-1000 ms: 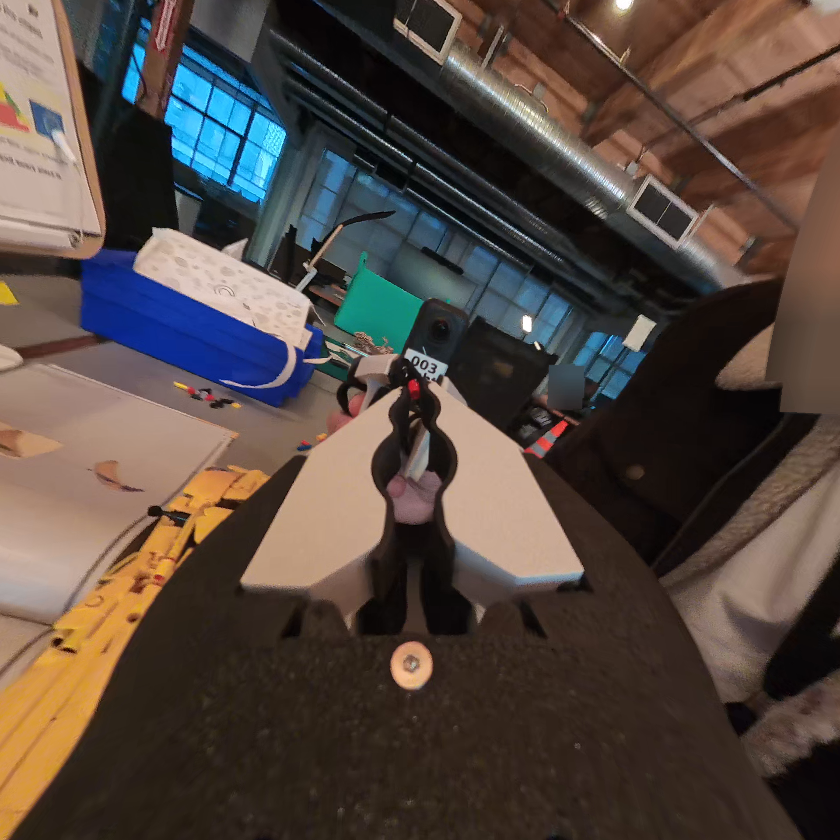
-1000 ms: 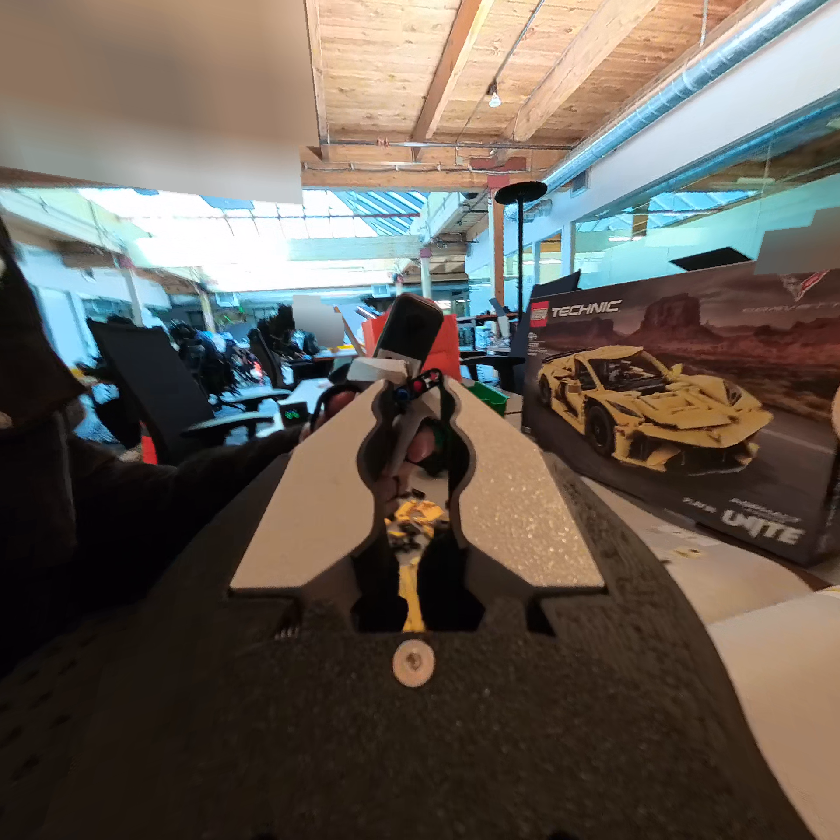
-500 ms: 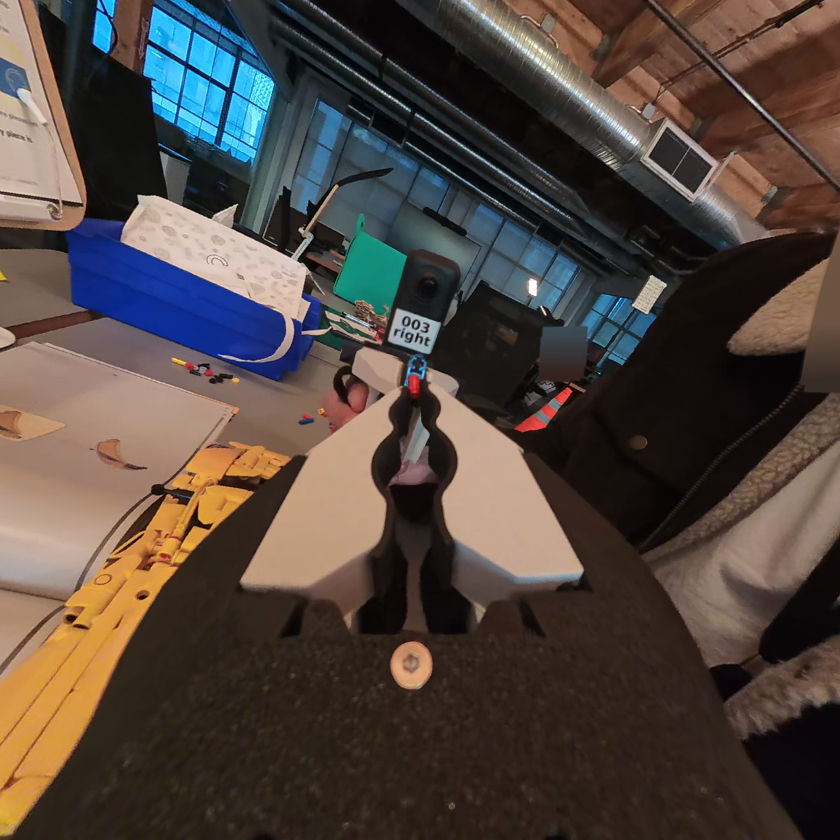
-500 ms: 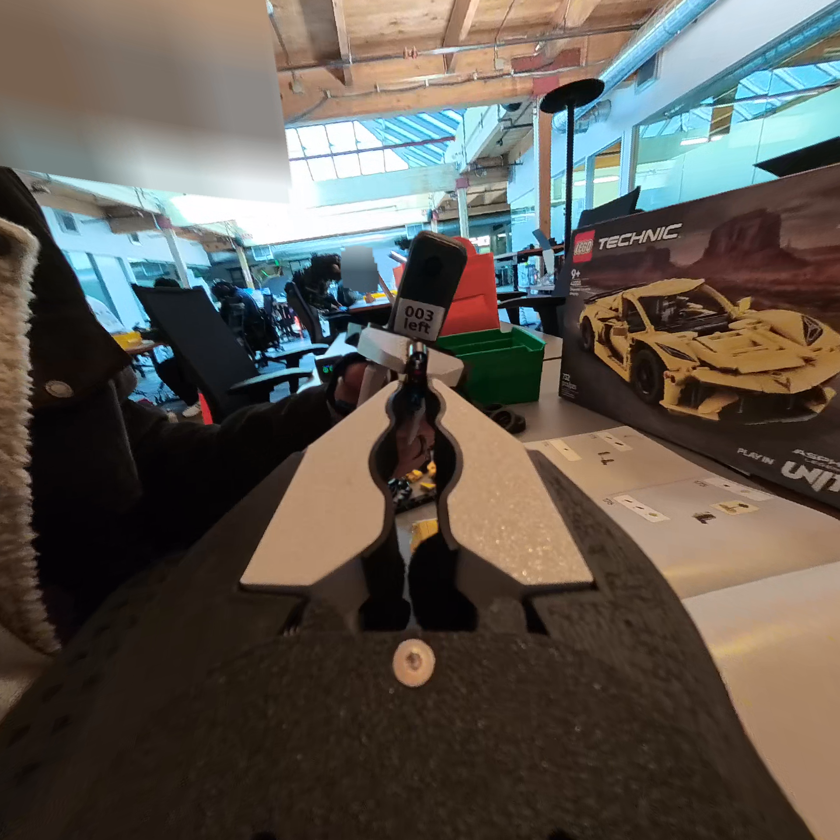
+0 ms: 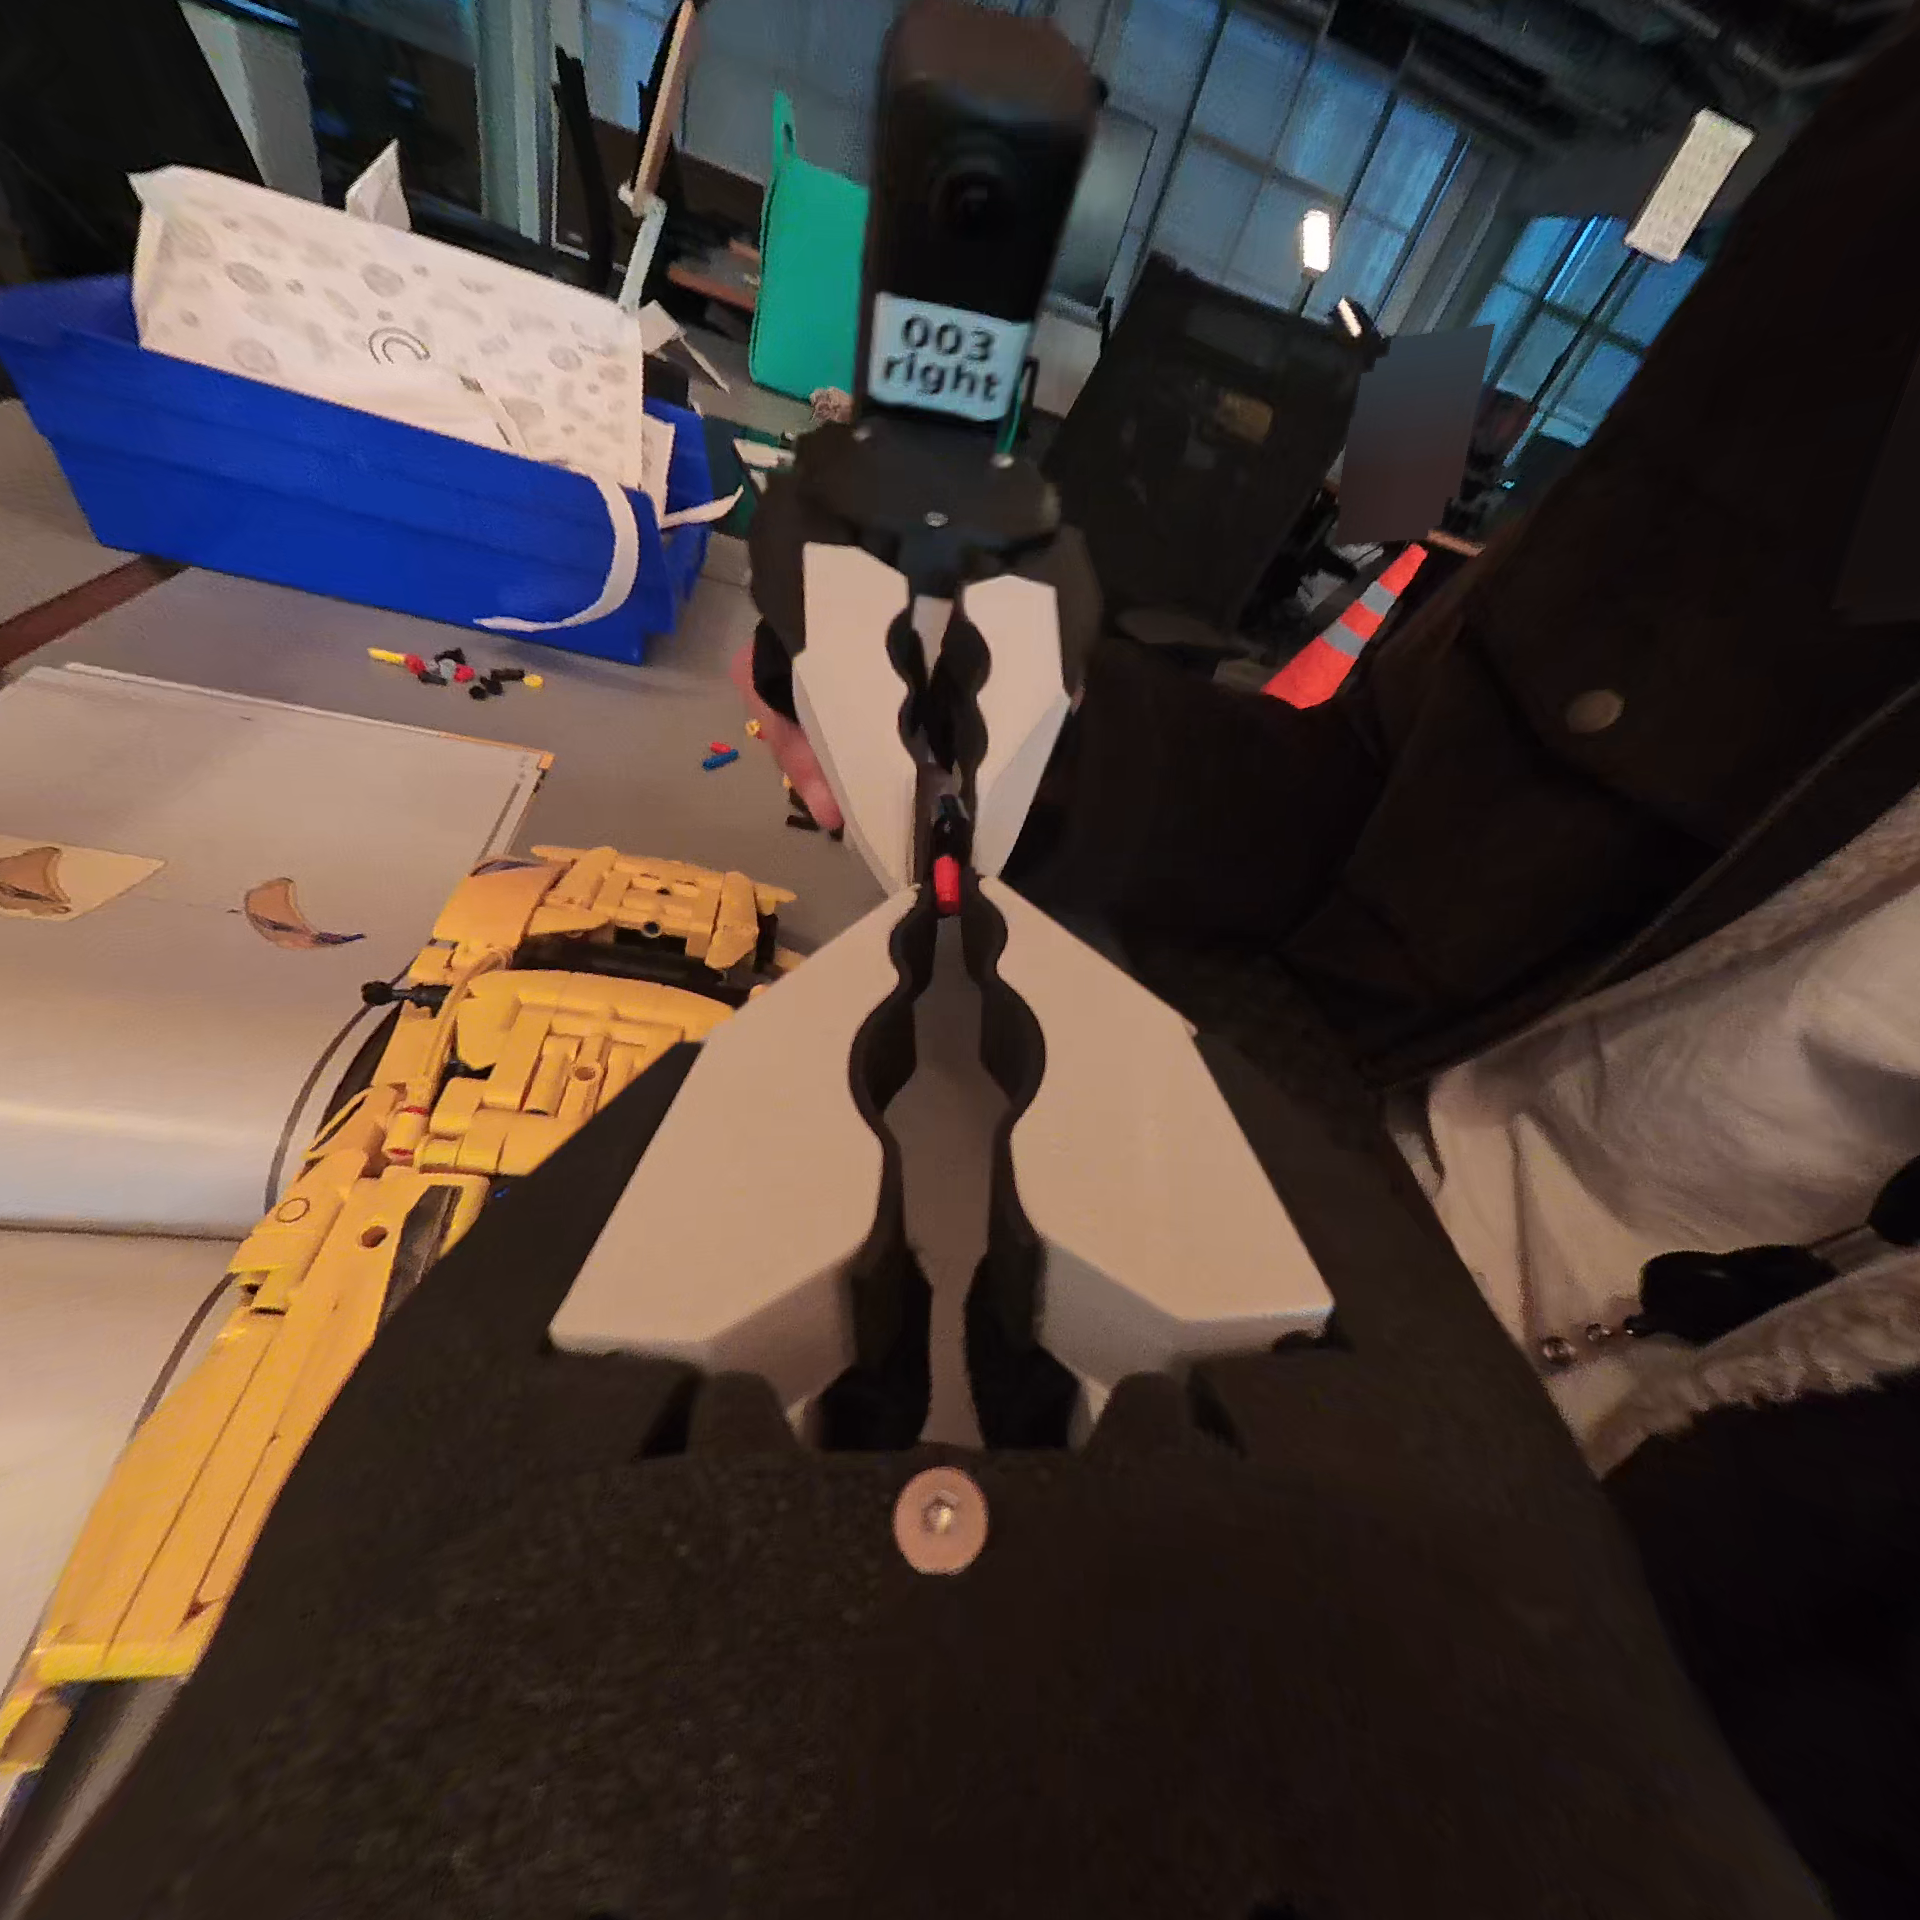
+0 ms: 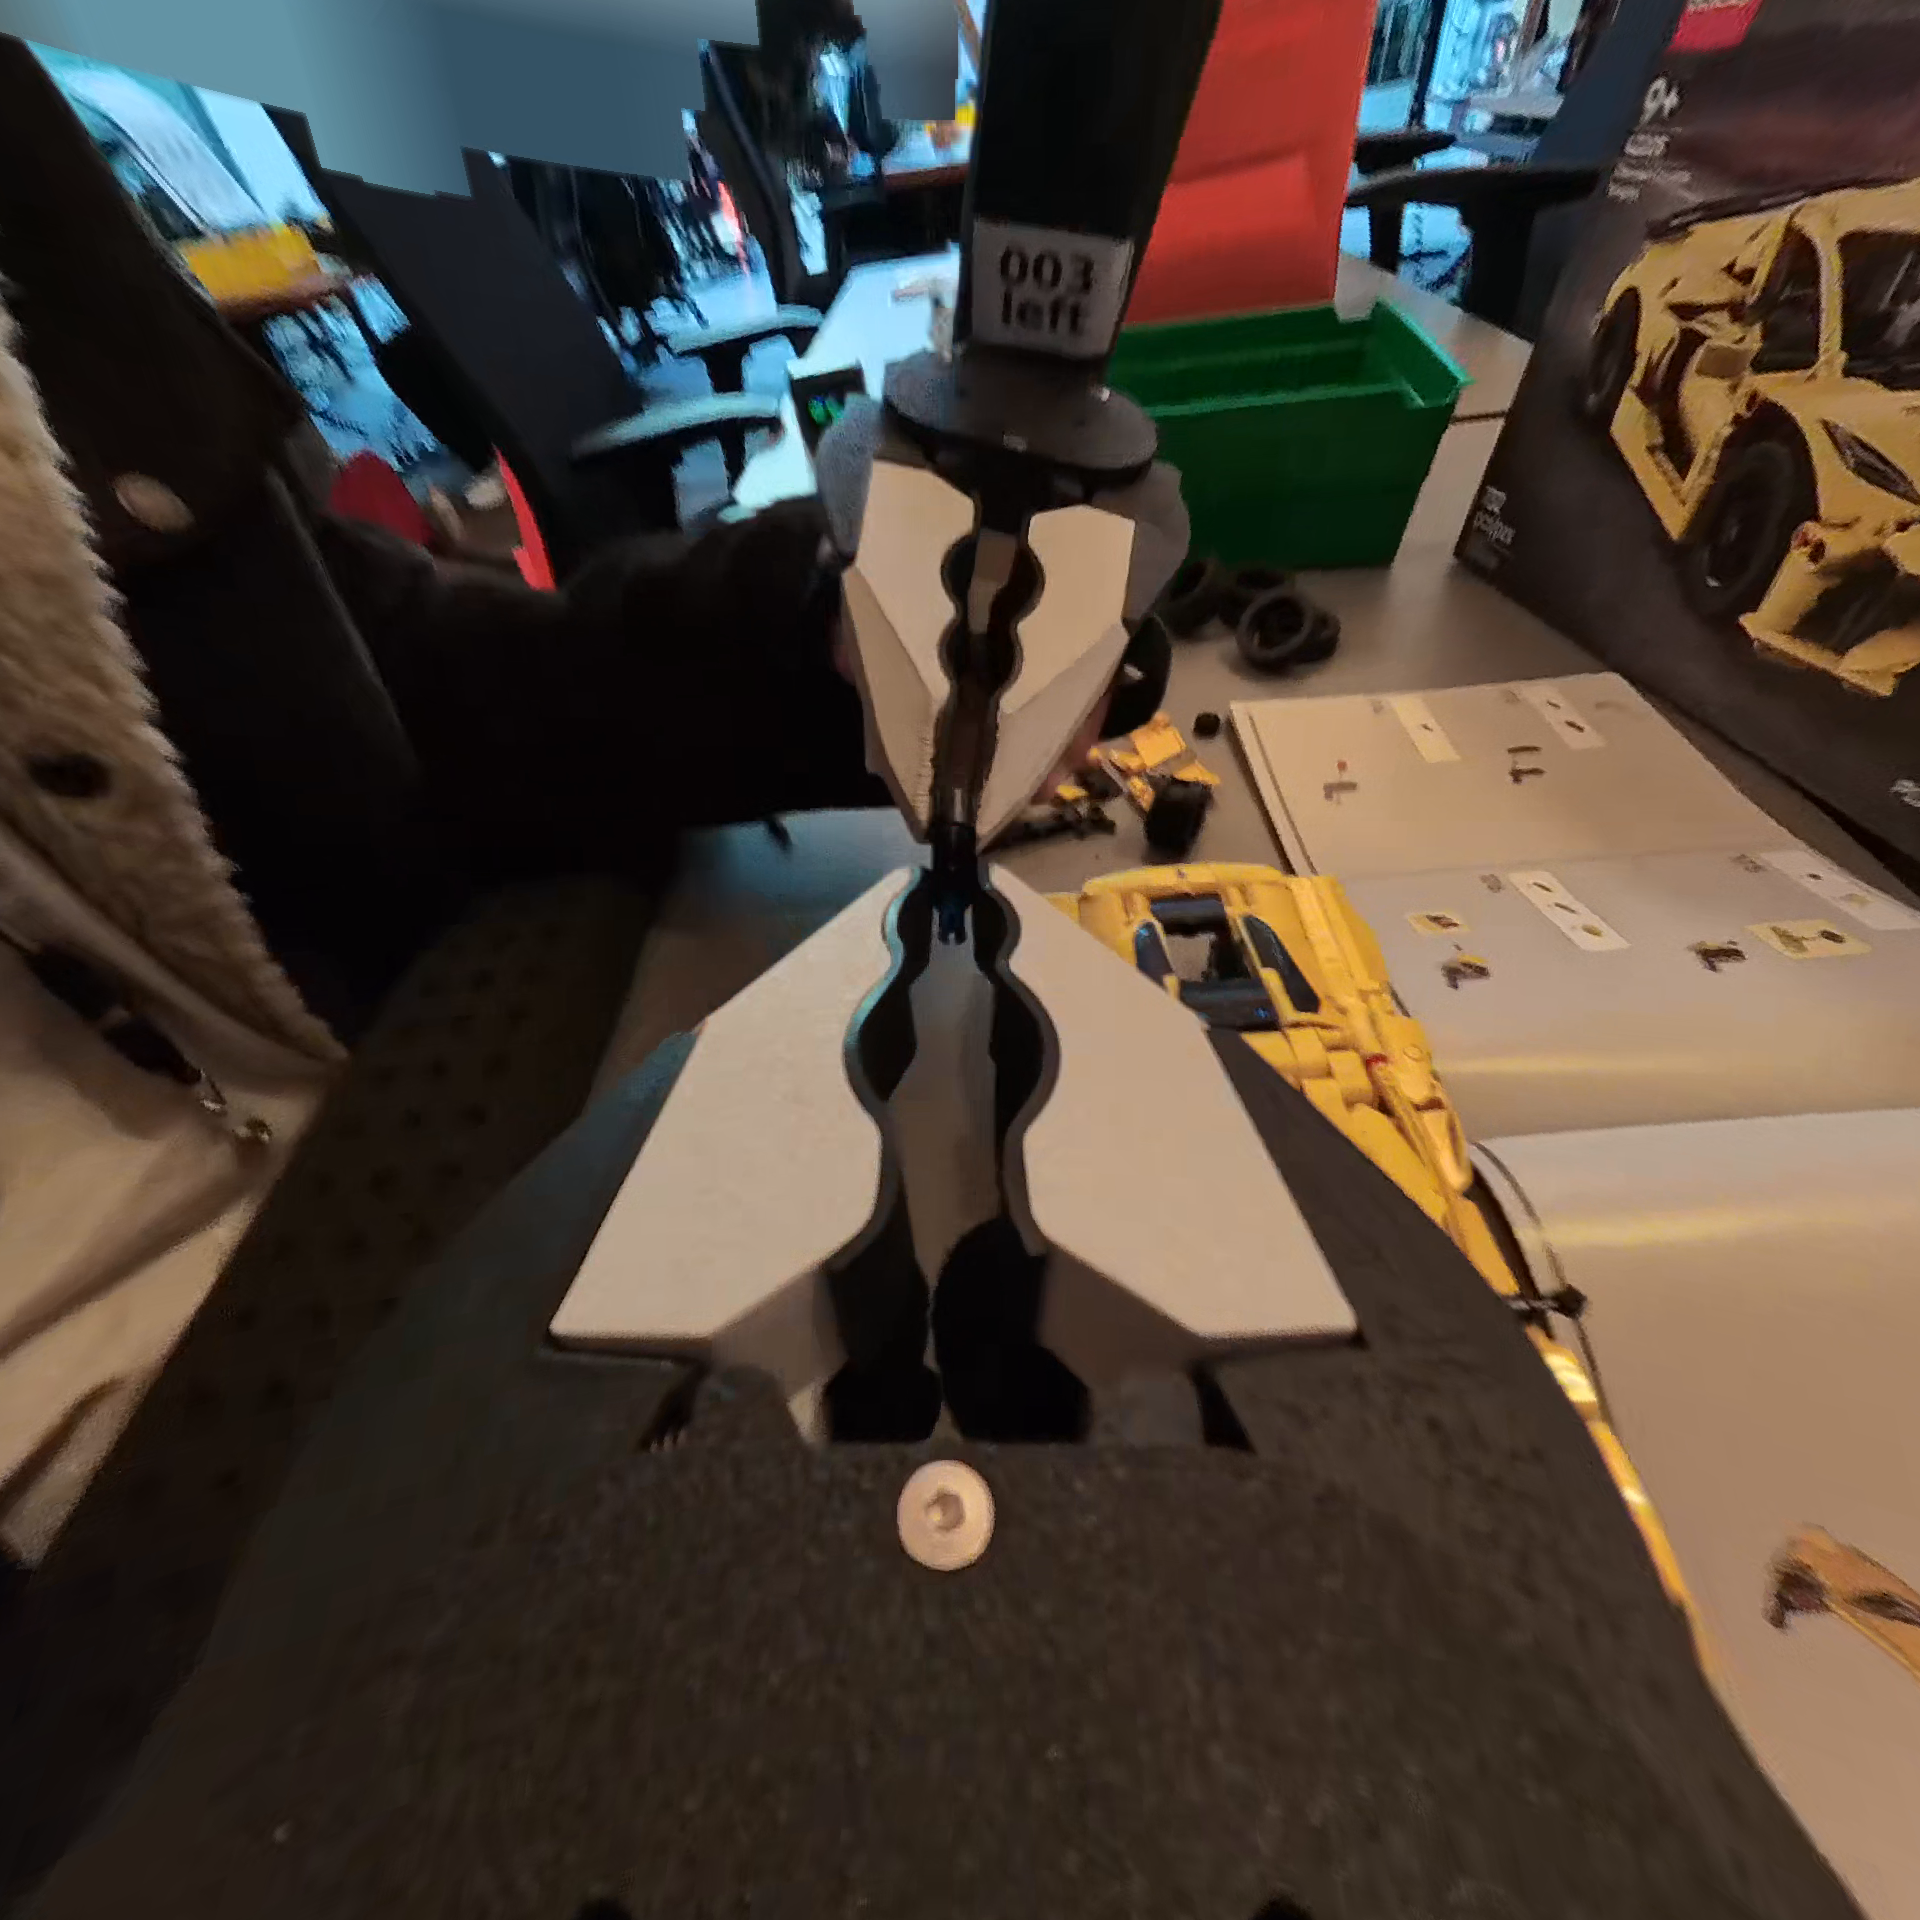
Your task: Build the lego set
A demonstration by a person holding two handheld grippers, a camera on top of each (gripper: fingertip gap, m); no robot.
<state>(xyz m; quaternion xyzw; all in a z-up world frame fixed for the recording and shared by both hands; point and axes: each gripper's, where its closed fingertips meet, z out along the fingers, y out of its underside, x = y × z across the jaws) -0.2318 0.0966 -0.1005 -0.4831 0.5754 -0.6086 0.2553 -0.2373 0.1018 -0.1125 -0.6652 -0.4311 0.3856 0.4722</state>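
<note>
My left gripper (image 5: 940, 896) is shut on a small red pin (image 5: 943, 883) at its tips. My right gripper (image 6: 951, 906) faces it tip to tip and is shut on a small blue pin (image 6: 950, 923). A short black part (image 5: 948, 816) sits between the two pins, and they look joined in one line. Both grippers hover above the table's near edge. The yellow Lego car (image 5: 499, 1039) lies on the table to the left of my left gripper. It also shows in the right wrist view (image 6: 1247, 966), to the right of my right gripper.
An open instruction booklet (image 6: 1558, 831) lies beside the car. A blue bin (image 5: 312, 499) with paper stands behind loose small pins (image 5: 457, 665). A green bin (image 6: 1288, 447), black tyres (image 6: 1278, 623), loose yellow parts (image 6: 1143, 769) and the set's box (image 6: 1714, 416) are at the right. A person's dark coat is close. Left and right tips are no more than a few centimetres apart.
Both grippers have tilted down toward the table and moved closer together. Their tips now meet, with the red and blue pins in line between them.
</note>
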